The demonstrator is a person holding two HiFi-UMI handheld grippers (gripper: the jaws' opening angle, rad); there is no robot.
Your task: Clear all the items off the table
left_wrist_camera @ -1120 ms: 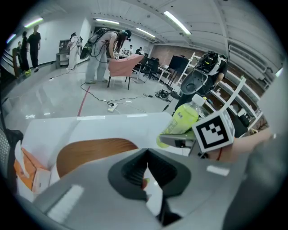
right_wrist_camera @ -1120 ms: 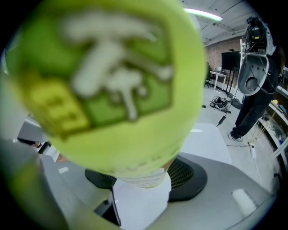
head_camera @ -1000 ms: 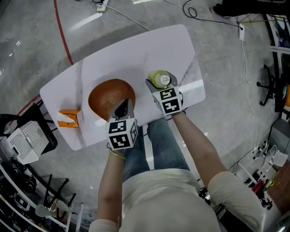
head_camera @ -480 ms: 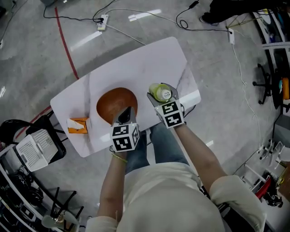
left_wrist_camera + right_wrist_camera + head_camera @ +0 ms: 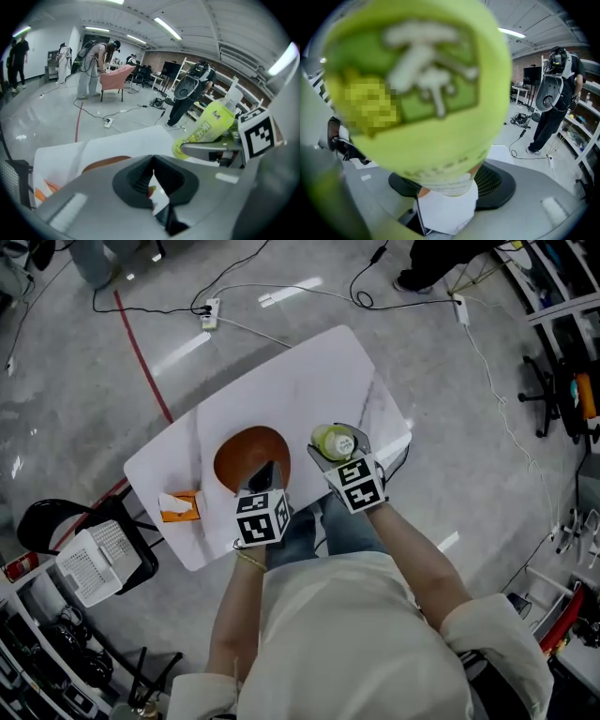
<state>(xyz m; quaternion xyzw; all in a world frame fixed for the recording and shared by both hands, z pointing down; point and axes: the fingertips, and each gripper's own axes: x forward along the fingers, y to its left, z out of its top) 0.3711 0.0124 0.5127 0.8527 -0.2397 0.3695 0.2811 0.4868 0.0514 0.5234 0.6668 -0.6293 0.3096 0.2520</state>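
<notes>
A white table (image 5: pixel 281 381) fills the middle of the head view. An orange-brown bowl (image 5: pixel 246 451) is over its near half, and my left gripper (image 5: pixel 265 472) is shut on the bowl's near rim. Whether the bowl is off the table I cannot tell. In the left gripper view the bowl (image 5: pixel 105 162) peeks out behind the closed jaws. My right gripper (image 5: pixel 335 442) is shut on a yellow-green bottle (image 5: pixel 330 439) with a white cap, held above the table's near right part. That bottle (image 5: pixel 417 84) fills the right gripper view. An orange tissue box (image 5: pixel 178 506) sits at the table's left end.
A black chair with a white basket (image 5: pixel 94 559) stands left of the table. Cables and a power strip (image 5: pixel 209 310) lie on the floor beyond it, beside a red floor line (image 5: pixel 141 357). Shelves and chairs line the right side. People (image 5: pixel 93 65) stand far off.
Both grippers have come up, the right one still holding the bottle and the left one still on the bowl's rim. The head view has risen too, so the table looks smaller.
</notes>
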